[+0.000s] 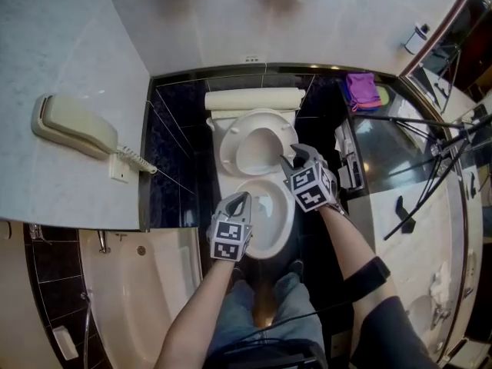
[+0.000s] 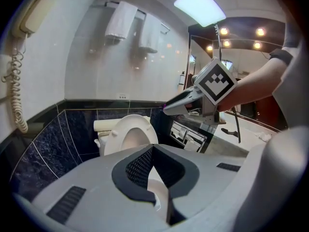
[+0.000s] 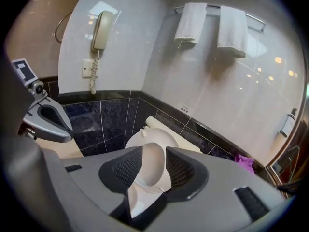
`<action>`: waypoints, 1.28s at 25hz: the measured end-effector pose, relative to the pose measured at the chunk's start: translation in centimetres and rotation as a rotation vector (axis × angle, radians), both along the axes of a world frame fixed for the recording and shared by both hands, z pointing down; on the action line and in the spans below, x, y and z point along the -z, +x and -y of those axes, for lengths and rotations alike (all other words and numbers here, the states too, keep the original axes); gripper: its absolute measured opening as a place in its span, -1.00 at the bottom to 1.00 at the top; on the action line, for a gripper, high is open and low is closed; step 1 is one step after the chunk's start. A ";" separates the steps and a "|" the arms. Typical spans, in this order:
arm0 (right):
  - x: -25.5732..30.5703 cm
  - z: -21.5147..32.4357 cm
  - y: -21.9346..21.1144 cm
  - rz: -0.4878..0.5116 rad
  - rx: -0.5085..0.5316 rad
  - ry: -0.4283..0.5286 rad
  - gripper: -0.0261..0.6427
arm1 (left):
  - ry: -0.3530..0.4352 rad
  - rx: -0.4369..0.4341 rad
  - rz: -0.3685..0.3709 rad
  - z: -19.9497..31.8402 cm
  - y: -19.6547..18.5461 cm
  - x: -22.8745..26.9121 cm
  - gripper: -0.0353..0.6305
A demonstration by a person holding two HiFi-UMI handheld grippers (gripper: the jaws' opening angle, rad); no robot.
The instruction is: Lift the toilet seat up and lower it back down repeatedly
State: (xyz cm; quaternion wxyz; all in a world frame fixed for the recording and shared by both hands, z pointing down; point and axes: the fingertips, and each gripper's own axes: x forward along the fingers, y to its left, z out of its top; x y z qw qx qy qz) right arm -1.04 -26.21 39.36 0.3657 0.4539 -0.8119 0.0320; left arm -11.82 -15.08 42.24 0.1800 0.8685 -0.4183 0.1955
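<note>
The white toilet seat (image 1: 229, 148) stands raised, leaning back against the cream tank (image 1: 254, 98), and the bowl's rim (image 1: 287, 220) lies bare below it. My right gripper (image 1: 292, 158) hovers at the seat's right lower edge. Its jaws are open with nothing gripped, and the right gripper view shows the seat (image 3: 145, 138) beyond its tips (image 3: 153, 151). My left gripper (image 1: 244, 198) is over the bowl's left side, its tips together and empty. In the left gripper view, that gripper (image 2: 152, 149) points at the upright seat (image 2: 126, 129), with the right gripper (image 2: 166, 109) to the upper right.
A wall phone (image 1: 73, 125) hangs at the left and a bathtub (image 1: 131, 298) lies below it. A purple cloth (image 1: 360, 89) sits on the ledge at the right, near black tripod legs (image 1: 430, 167). Two towels (image 3: 190, 23) hang on the back wall.
</note>
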 end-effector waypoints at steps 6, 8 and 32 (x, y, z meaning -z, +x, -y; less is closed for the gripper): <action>-3.9 7.0 0.0 -0.063 0.117 -0.005 -0.42 | -0.028 0.072 0.016 3.8 1.1 -3.5 -0.93; -4.8 9.5 -0.1 -0.075 0.156 0.008 -0.42 | -0.037 0.111 0.017 5.3 1.6 -4.6 -0.93; -10.2 17.9 -2.2 -0.231 0.443 0.124 -0.67 | -0.125 0.261 0.064 11.8 4.3 -14.7 -0.93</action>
